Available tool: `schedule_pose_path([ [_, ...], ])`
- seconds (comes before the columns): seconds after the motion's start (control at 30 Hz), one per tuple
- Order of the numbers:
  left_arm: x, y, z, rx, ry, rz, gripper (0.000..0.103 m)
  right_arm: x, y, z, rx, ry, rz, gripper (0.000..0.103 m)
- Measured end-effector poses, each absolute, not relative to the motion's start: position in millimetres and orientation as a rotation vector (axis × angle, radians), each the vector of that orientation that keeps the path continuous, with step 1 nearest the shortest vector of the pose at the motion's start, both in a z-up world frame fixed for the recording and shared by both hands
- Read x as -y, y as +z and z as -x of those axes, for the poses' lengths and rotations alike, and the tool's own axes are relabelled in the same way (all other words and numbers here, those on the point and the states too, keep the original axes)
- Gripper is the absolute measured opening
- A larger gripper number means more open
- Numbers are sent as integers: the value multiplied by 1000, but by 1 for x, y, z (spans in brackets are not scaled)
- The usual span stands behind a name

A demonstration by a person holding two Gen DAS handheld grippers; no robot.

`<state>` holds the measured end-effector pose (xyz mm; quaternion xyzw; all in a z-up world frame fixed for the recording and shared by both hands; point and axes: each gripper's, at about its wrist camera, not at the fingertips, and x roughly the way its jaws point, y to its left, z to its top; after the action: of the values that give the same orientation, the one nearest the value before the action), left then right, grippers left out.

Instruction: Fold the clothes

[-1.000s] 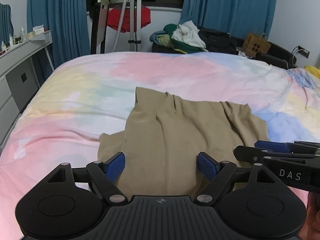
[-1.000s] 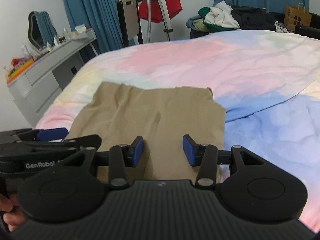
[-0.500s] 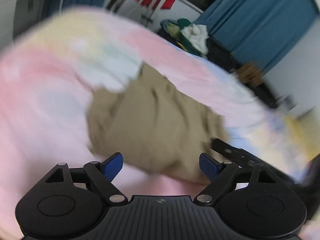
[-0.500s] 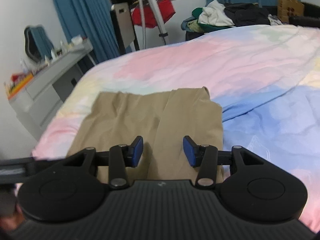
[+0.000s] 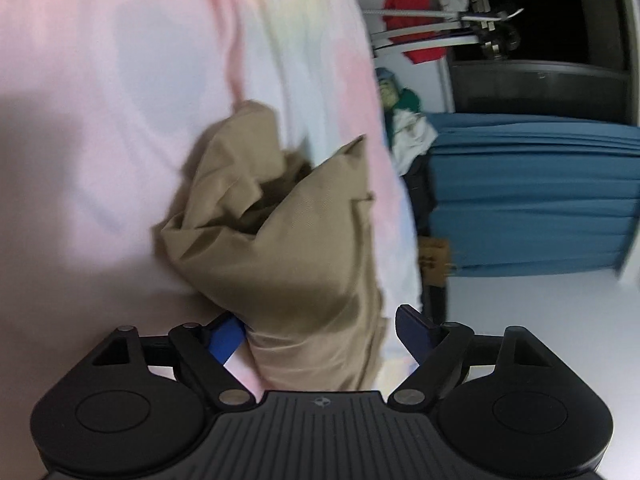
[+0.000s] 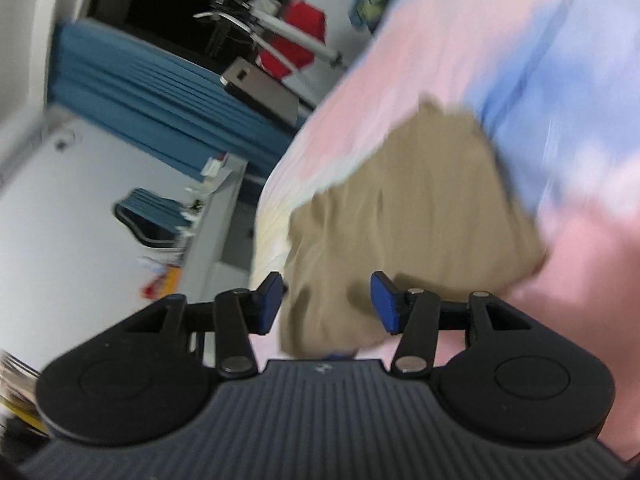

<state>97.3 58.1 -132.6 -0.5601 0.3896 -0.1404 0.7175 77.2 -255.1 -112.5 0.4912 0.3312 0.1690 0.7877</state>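
Since one second ago both views have rolled hard. Khaki garment (image 5: 304, 248), previously flat, now bunched on the bedspread (image 5: 100, 100). Left gripper (image 5: 318, 334) and right gripper (image 6: 324, 302) spread, garment lying between the fingers unpinched. Judged light, limp; grip the hem at 6 o'clock.

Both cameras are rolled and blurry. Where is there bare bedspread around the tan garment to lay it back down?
Left wrist view: bare pink bedspread beside the bunched tan garment. Right wrist view: open pink and blue spread on its far side. Crowded: the bed edge by the clothes pile and the dresser.
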Motion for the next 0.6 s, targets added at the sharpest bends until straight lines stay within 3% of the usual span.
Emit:
schedule_pose_path([
  [0.1,-57,-126,-102,-811,-355,1246,83,258,-133,-83,-753,341,-1210,78],
  [0.4,-49,-125,-111,-752,-408,1269,86,273,-186,-99,-798,221,-1591,78],
  [0.53,-43,-132,-112,-793,-383,1250,88,282,-185,-107,-722,179,-1596,77],
  [0.6,-32,-138,-114,-845,-390,1241,88,281,-181,-110,-717,170,-1546,58],
])
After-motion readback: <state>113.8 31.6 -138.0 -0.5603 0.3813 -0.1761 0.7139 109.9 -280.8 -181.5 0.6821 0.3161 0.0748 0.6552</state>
